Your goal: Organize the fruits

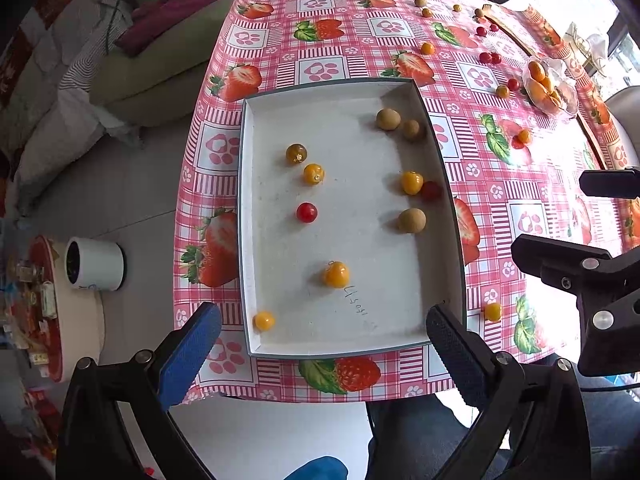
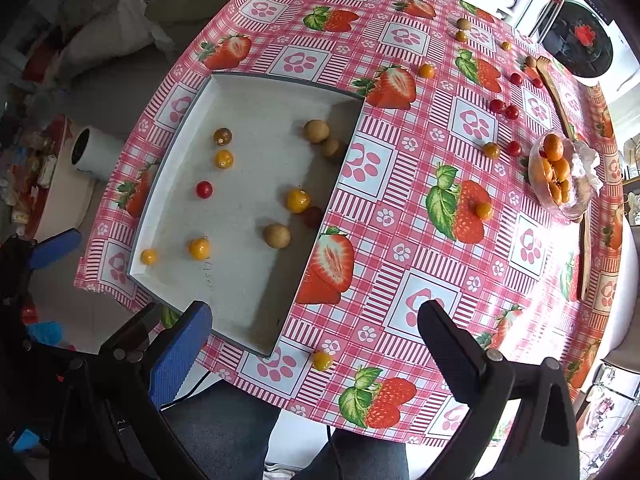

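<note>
Table (image 2: 400, 216) w/ tray (image 2: 256, 80), loose fruits (image 2: 322, 361), fruit bag (image 2: 560, 172).

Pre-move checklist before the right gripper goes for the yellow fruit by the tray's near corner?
1. Right gripper open and holding nothing: ok.
2. Left gripper open and holding nothing: ok.
3. Target yellow fruit on the tablecloth, apart from the tray, nothing touching it: ok.
4. Fruit lies between the right gripper's fingers: not ok; it sits ahead of them, near the left finger.
5. Free tray floor for the drop, away from the fruit near the tray's near-left corner and the larger one beside it: ok.
6. Fruit's firmness: cannot tell.
</note>
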A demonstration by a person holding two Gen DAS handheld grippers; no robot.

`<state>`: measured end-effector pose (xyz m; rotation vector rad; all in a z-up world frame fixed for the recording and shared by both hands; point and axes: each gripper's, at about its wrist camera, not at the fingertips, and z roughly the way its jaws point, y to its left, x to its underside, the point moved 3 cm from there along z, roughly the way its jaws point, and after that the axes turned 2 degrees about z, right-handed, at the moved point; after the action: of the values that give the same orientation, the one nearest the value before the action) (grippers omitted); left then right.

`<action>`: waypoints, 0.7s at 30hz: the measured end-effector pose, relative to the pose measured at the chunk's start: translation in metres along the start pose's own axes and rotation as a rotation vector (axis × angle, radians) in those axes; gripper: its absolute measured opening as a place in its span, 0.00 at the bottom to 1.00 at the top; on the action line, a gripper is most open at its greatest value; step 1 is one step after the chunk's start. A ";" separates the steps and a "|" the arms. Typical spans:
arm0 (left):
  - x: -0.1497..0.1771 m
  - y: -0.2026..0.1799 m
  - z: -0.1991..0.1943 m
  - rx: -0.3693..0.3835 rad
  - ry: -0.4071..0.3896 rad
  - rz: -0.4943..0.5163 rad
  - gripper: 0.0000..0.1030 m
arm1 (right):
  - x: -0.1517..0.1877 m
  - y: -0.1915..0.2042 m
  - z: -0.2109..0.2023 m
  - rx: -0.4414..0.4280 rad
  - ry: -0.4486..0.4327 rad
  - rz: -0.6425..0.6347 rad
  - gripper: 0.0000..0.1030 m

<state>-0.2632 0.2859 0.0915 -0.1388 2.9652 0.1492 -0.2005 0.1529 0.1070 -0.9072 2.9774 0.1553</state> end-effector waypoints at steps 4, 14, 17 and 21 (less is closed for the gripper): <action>0.000 0.002 0.000 -0.001 0.001 -0.001 1.00 | 0.000 0.000 0.000 -0.001 0.001 -0.001 1.00; 0.001 0.005 0.002 0.006 0.007 -0.010 1.00 | 0.000 0.002 0.001 0.001 0.001 0.000 1.00; 0.001 0.004 0.002 0.004 0.007 -0.005 1.00 | -0.001 0.002 0.001 0.001 0.001 -0.001 1.00; 0.000 0.003 0.003 0.001 0.010 0.000 1.00 | 0.000 0.003 0.003 0.000 0.002 -0.002 1.00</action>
<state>-0.2628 0.2890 0.0883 -0.1396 2.9754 0.1471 -0.2017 0.1557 0.1045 -0.9113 2.9784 0.1541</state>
